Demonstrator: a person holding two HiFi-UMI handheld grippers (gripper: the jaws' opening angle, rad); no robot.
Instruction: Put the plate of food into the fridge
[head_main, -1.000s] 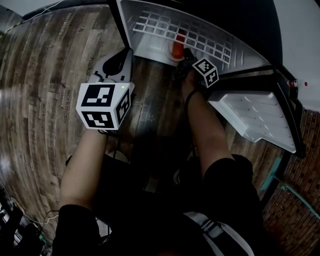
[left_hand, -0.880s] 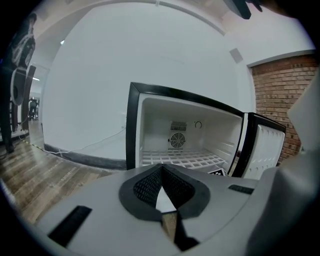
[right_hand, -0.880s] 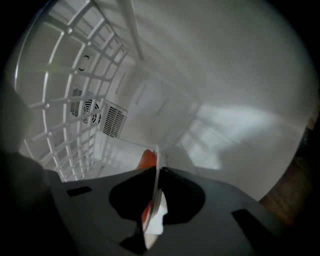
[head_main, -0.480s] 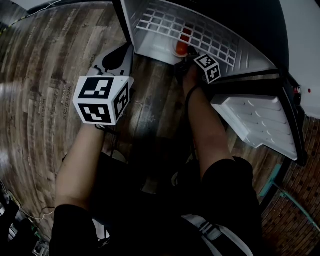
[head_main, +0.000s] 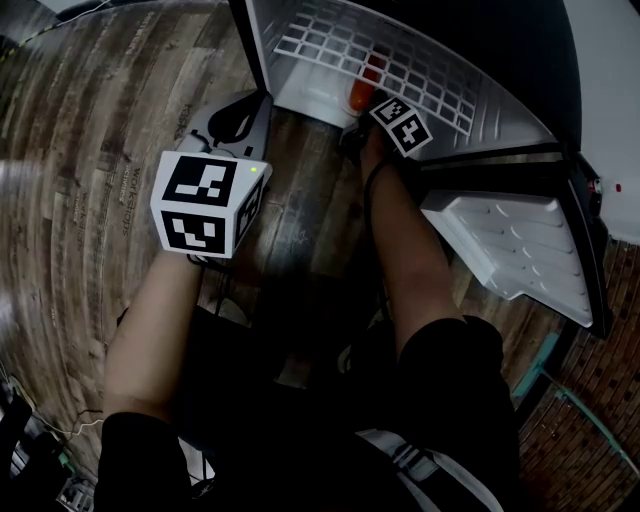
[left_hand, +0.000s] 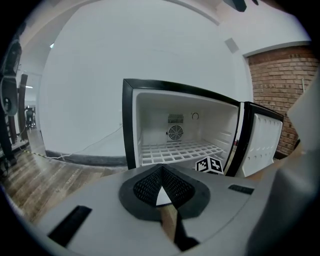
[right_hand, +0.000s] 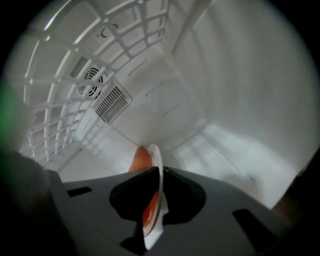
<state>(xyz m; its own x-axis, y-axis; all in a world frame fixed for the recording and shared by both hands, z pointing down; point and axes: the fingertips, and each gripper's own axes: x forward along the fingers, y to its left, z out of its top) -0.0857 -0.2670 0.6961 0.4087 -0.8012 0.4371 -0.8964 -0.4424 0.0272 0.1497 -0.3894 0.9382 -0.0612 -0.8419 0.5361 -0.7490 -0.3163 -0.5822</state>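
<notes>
The fridge (head_main: 262, 60) stands open on the wooden floor (head_main: 90, 150), its door (head_main: 510, 245) swung wide to the right with bare white trays on the inside. Inside the white compartment a wire shelf (head_main: 400, 60) spans the upper part, with nothing on it in the left gripper view, and a round fan grille (left_hand: 175, 133) sits in the back wall. The plate (right_hand: 156, 165) is already inside the fridge, in the space under the wire shelf, and it carries a piece of orange food (right_hand: 139, 159) on its upper face. From the head view the plate shows as an orange patch behind the shelf's grid, just past the right gripper's marker cube. Whether the plate rests on the fridge bottom or hangs just above it cannot be told. The right gripper (right_hand: 156, 172) reaches into the compartment, and its jaws are pinched together on the near rim of the plate, which shows edge-on between them. The left gripper (left_hand: 161, 180) hangs outside, in front of the open fridge and above the floor, with its jaws closed against each other and nothing between them.
</notes>
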